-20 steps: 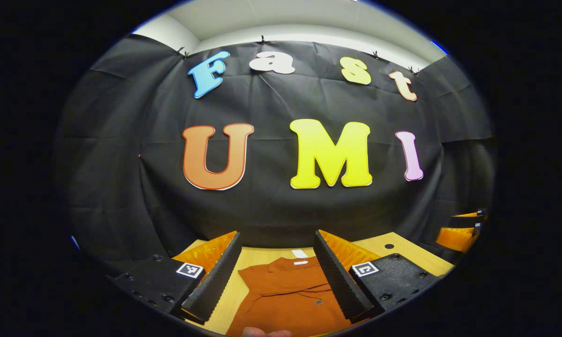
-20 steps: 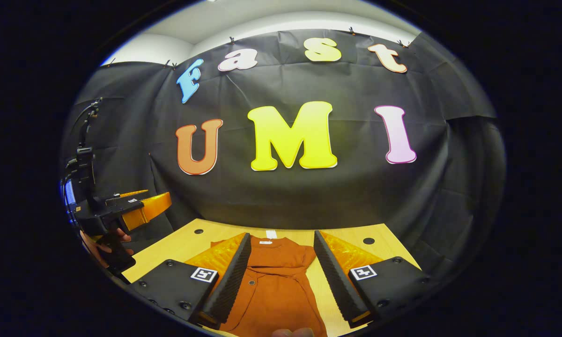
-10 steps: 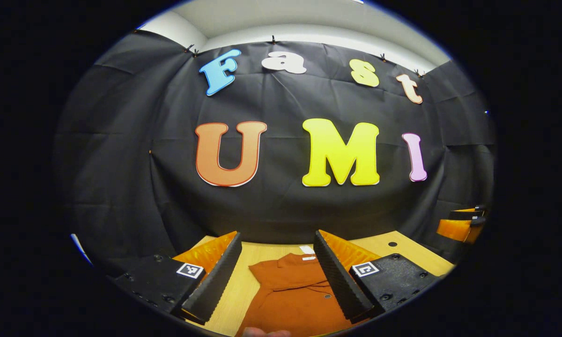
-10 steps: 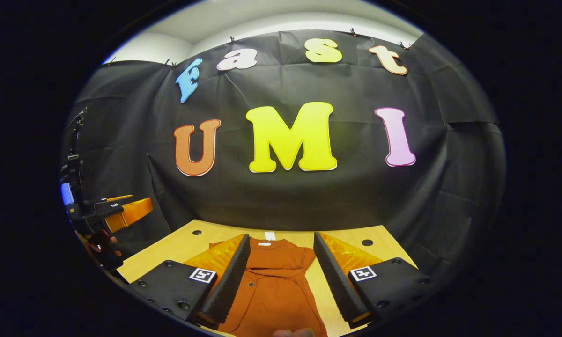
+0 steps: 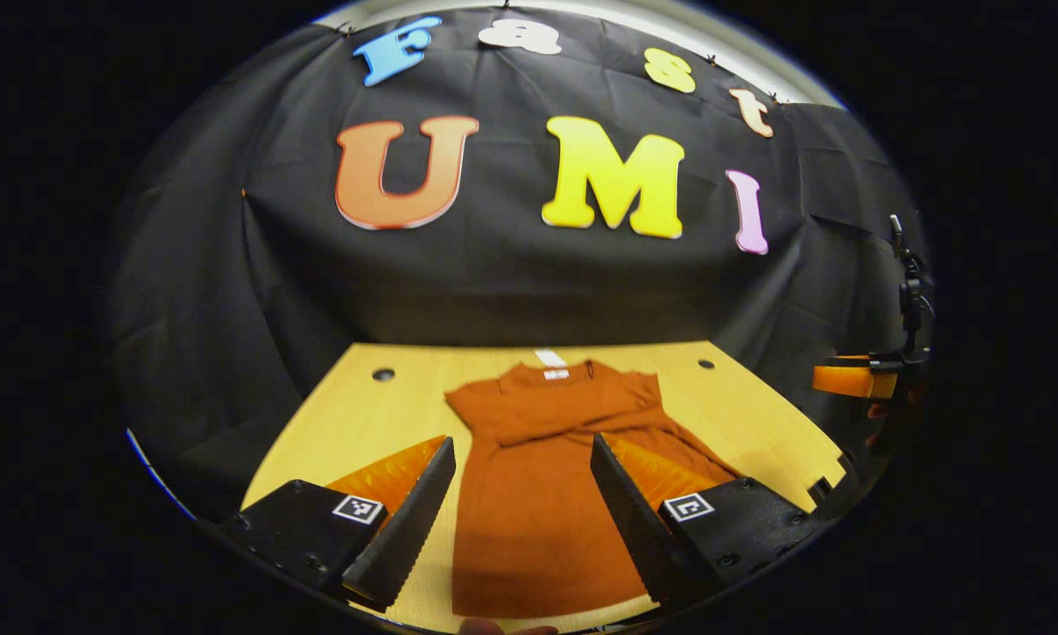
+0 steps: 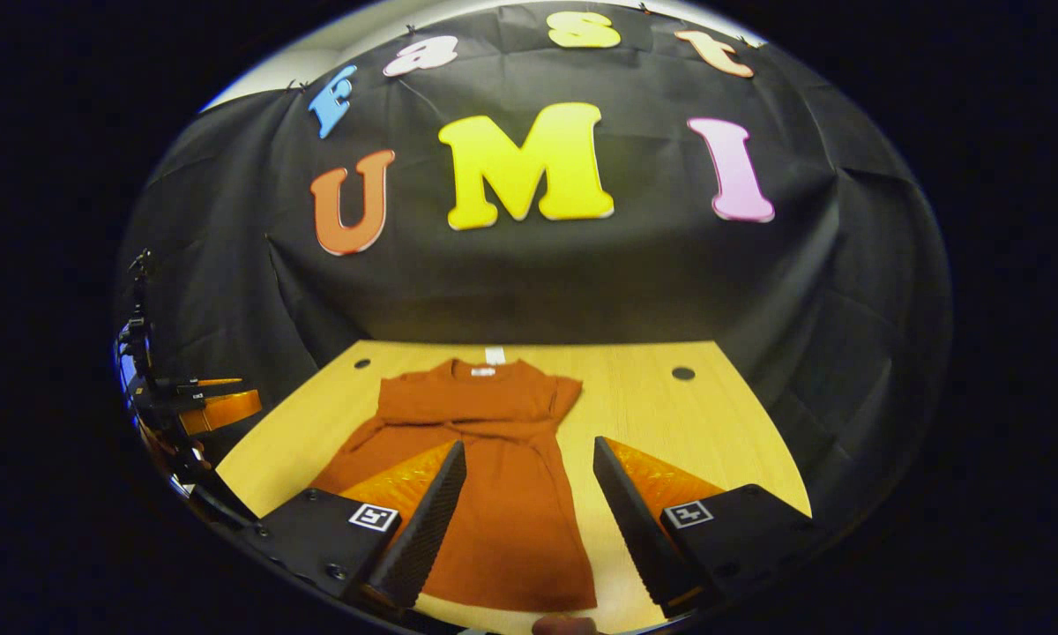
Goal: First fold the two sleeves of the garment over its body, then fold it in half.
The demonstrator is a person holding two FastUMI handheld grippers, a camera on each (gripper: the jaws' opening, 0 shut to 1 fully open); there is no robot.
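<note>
I see the garment lying flat on the table, neck at the far side, hem at the near edge. It looks like thin, soft cloth: light, limp, likely to sag and drag if I lift it by one point. The sleeves appear already laid across the chest, so I judge the half fold is what remains. I would pinch the two near hem corners and carry them to the neck, low and together. The left gripper has its jaws wide apart above the cloth, holding nothing; the right gripper is the same. Bare wood lies to the left and right of the garment, with small holes near the far corners. The near edge is close under the hem.
</note>
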